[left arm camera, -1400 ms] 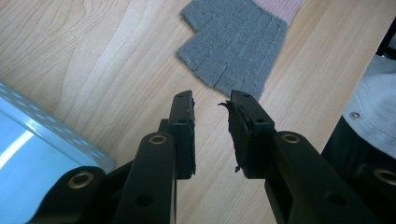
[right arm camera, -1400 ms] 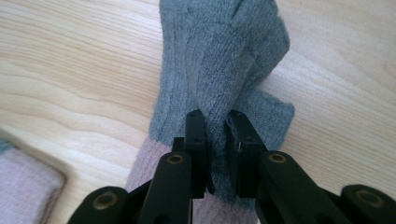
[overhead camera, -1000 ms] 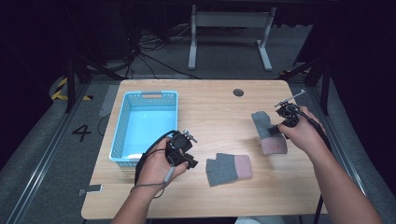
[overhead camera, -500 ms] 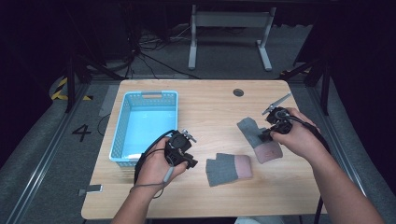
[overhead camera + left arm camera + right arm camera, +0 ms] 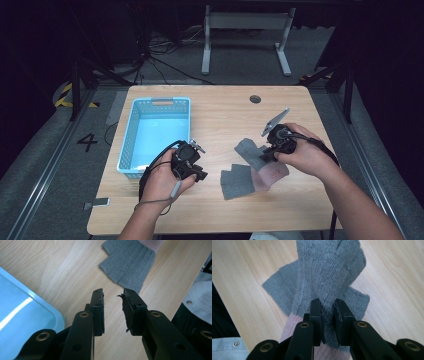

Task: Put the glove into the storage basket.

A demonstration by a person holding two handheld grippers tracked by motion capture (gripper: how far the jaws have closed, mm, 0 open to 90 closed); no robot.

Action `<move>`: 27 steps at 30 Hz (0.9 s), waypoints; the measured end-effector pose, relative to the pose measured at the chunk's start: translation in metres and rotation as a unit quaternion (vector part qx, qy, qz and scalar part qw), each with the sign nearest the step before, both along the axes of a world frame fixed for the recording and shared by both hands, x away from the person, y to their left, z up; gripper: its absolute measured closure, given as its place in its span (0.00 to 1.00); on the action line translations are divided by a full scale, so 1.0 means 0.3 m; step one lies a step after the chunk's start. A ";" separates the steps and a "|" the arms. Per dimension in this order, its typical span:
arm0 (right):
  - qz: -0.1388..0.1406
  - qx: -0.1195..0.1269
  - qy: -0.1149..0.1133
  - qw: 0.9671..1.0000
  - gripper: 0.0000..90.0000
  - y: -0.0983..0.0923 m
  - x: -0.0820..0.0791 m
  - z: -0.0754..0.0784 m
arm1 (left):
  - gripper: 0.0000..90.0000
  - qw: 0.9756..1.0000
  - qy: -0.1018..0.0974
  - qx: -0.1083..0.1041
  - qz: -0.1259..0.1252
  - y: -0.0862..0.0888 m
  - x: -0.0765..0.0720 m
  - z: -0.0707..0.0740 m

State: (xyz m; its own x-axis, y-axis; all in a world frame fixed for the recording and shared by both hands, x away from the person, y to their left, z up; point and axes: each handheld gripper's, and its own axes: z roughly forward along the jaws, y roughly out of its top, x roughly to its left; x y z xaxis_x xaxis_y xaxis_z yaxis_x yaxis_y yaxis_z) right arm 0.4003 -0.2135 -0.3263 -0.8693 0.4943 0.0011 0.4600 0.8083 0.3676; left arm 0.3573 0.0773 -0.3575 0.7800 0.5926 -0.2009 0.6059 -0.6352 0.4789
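High view, nearest first, all places taken from the blue basket (image 5: 129, 150). Left gripper (image 5: 196, 170) sits just off the basket's near right corner, held low over the wooden table (image 5: 220, 110). In the left gripper view its jaws stand apart with nothing between them, pointing past the basket edge (image 5: 32, 315) toward a grey glove (image 5: 130, 263) lying flat.

That flat glove (image 5: 236, 181) lies on the table to the right of the basket, well apart from it. A second grey glove (image 5: 248, 151) with a pink cuff lies partly over it, a little farther right. Right gripper (image 5: 267, 149) is on this one: the right gripper view shows the jaws clenched on a fold of the knit (image 5: 327, 272) near the cuff, cloth bunched between the pads.

Risks, as judgement: the bite takes only a thin pinch of loose knit, so a lift could let it slip out. The two gloves overlap, and wool clings to wool, so the lower one may drag along. Basket interior looks empty; far side of the table bare except a small dark round fitting (image 5: 255, 99).
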 end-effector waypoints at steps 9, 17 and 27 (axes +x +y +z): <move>0.039 -0.018 0.021 0.999 0.87 0.068 -0.018 -0.060 | 0.79 1.000 -0.002 -0.003 -0.007 -0.010 0.004 0.003; 0.067 -0.042 0.030 0.996 0.87 0.110 -0.023 -0.107 | 0.79 1.000 -0.002 0.000 -0.008 -0.012 0.004 0.004; 0.085 -0.052 0.038 0.994 0.87 0.130 -0.012 -0.161 | 0.79 1.000 -0.001 0.001 -0.009 -0.014 0.004 0.004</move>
